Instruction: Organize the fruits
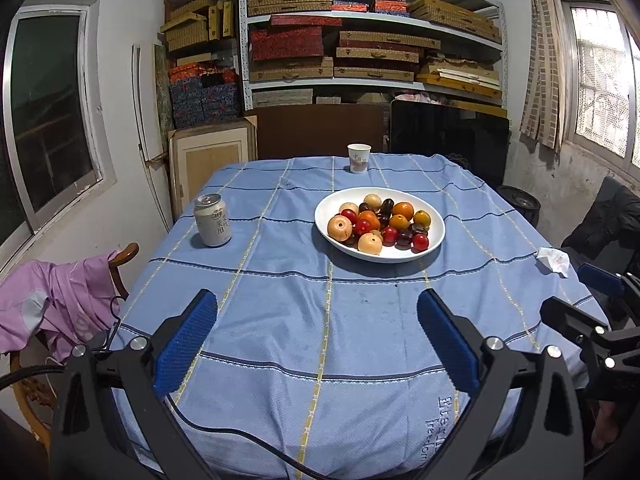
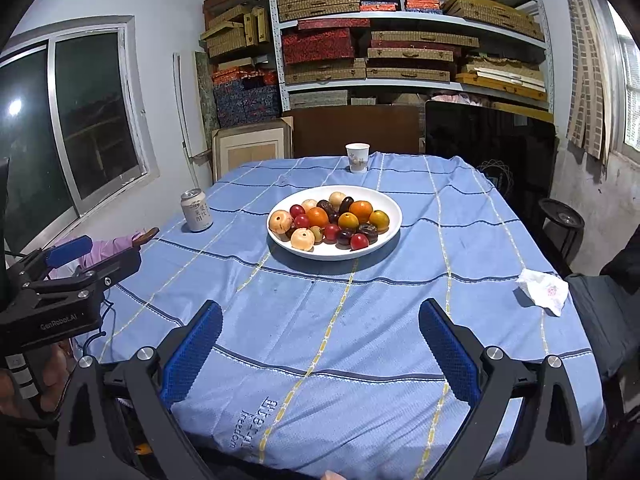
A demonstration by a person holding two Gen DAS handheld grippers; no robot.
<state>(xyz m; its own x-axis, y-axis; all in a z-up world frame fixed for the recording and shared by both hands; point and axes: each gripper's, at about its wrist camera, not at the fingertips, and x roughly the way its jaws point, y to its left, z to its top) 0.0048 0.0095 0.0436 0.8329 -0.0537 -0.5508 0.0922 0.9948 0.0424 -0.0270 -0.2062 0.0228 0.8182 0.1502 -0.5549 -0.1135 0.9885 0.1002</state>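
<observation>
Both grippers empty, jaws spread wide: left gripper [image 1: 316, 344], right gripper [image 2: 320, 344]. Fruit plate [image 1: 434, 240] sits mid-table, far ahead; right of centre for left, slightly left for right. Neither clearly nearer.

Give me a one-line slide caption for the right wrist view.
Right gripper, jaws open, faces a white plate of mixed fruit on a blue tablecloth.

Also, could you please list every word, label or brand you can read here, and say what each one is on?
"GenRobot.AI": on the left tongs' black body.
"freedom": embroidered on the tablecloth near its front edge; the characters beside it are unclear.
Can: Chinese characters, too small to read.
Paper cup: print too small to read.
</observation>
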